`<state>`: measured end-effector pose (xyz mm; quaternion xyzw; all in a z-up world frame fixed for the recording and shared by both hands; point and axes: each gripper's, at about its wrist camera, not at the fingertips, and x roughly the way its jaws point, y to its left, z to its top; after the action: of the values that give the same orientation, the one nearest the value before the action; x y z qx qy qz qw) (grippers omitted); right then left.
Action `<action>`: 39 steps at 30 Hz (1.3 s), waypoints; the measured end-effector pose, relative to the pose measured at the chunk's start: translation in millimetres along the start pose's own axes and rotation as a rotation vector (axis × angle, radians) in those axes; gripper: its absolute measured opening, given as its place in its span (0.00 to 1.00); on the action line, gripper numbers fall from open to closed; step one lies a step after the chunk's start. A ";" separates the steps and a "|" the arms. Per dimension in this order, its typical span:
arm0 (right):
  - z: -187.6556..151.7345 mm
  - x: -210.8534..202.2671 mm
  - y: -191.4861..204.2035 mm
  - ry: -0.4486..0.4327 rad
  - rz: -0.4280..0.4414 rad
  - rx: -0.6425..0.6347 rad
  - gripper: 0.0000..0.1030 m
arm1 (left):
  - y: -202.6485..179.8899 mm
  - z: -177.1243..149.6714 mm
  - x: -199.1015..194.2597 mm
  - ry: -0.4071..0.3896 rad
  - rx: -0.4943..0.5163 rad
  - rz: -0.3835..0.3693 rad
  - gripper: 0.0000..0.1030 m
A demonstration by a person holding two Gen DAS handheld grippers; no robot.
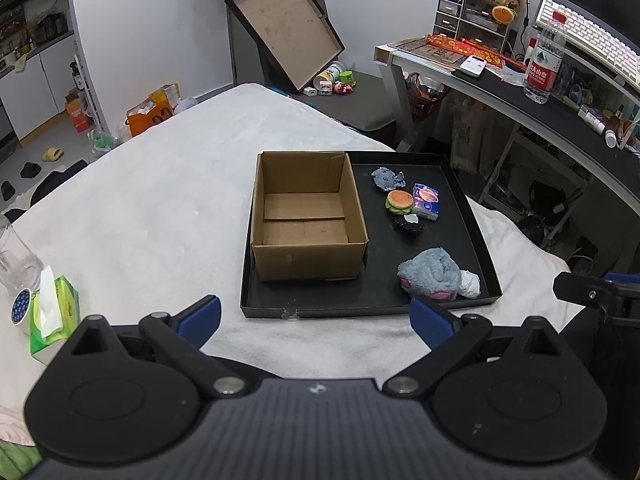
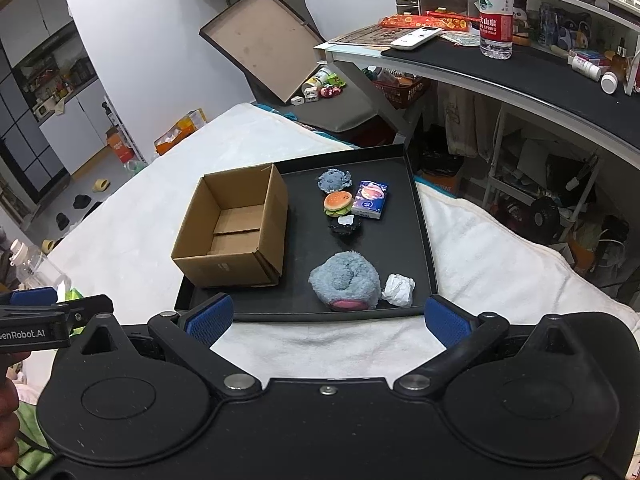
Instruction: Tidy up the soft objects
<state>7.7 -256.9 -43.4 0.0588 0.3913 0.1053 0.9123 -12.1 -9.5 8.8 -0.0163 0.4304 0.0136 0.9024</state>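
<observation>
Left claw [image 1: 316, 320] and right claw [image 2: 328, 318] hover level, near the black tray [image 1: 360, 312] (both wide, holding nothing).

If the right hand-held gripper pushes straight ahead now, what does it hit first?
Probably the near wall of the black tray, then the grey plush toy behind it; depth is uncertain. The right hand-held gripper is open.

An open cardboard box [image 1: 308, 216] fills the black tray's [image 1: 472, 200] left half. Right of it: blue plush [image 1: 430, 274] and white wad [image 1: 469, 283] (near corner), burger toy [image 1: 399, 201] toward the far edge.
</observation>
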 end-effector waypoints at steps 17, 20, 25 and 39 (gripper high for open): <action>-0.5 -3.0 0.5 -0.008 0.003 -0.016 1.00 | -3.3 1.1 -2.5 -0.003 0.009 0.002 0.97; -0.1 -2.9 1.0 -0.008 0.002 -0.018 1.00 | -4.0 0.8 -3.7 -0.004 0.013 0.002 0.97; 0.1 -2.9 0.7 -0.008 0.002 -0.018 1.00 | -4.6 0.7 -4.6 -0.004 0.012 0.001 0.97; -0.5 -3.0 0.8 -0.005 0.002 -0.020 1.00 | -4.8 -0.9 -4.2 -0.003 0.011 0.002 0.97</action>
<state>5.2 -256.8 -41.5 0.0505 0.3877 0.1099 0.9138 -15.2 -14.4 11.6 -0.0109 0.4292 0.0122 0.9031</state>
